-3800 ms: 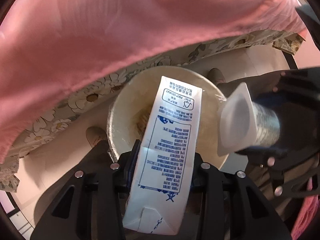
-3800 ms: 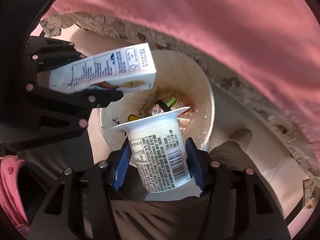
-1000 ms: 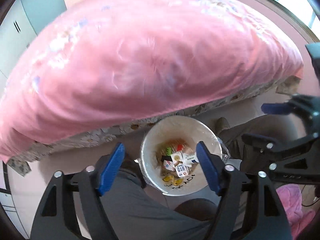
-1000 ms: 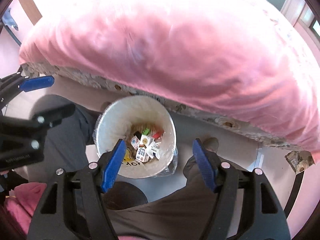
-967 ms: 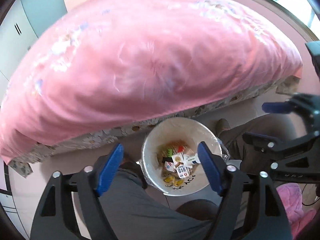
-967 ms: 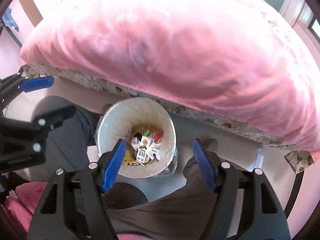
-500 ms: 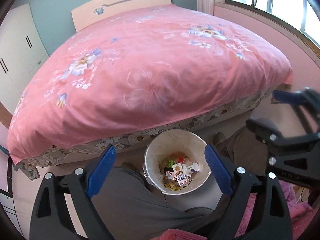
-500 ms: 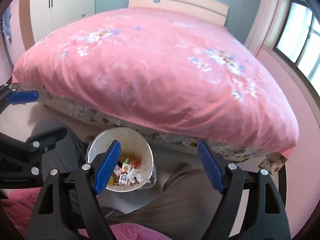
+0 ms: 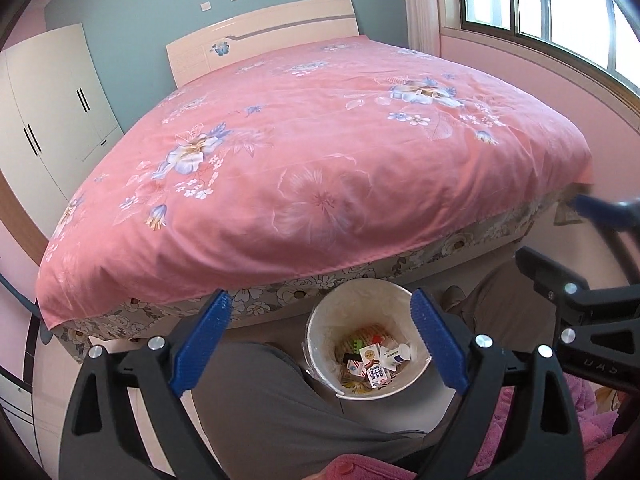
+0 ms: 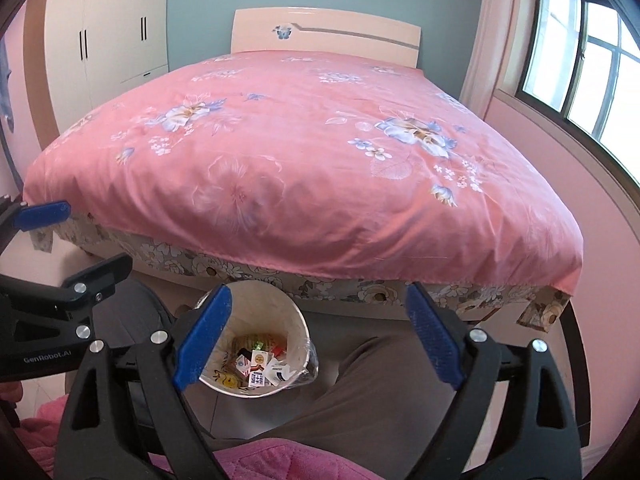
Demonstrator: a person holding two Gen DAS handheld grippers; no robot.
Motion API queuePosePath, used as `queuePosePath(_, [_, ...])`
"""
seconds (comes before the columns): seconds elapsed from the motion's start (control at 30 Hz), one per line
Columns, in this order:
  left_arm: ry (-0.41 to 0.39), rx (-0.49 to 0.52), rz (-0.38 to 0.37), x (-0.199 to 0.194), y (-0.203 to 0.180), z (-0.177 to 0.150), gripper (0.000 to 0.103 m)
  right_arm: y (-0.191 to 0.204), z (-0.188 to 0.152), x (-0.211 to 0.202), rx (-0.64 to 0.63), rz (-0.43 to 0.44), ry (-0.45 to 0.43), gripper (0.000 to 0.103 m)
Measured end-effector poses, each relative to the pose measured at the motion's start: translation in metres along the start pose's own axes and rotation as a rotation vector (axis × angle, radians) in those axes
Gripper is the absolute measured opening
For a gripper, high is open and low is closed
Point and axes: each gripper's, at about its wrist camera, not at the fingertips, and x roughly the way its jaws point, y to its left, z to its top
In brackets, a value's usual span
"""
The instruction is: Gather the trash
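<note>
Both claws released, nothing between the blue pads. Left gripper (image 9: 320, 344) fills the lower centre of its frame, right gripper (image 10: 318, 340) the same in its own. The person's grey-trousered legs (image 9: 276, 412) sit bottom centre. Between the knees stands the white trash bin (image 9: 320, 328), lower centre-right in the left view, lower centre-left in the right view (image 10: 296, 316). Trash (image 9: 374, 364) lies inside on the bottom: small cartons and a white cup on its side. Beyond, the pink floral bed (image 10: 312, 152) spans mid-frame; headboard (image 10: 324, 34) top centre.
</note>
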Motion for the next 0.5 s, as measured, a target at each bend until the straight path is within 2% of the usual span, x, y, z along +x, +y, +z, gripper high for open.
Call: queuePosePath(0.5, [-0.010,-0.001,0.002,-0.0050,-0.0011,0.0001,0.093,-0.0021,-0.0030,-0.0008,0.018,0.001,0.003,0.087])
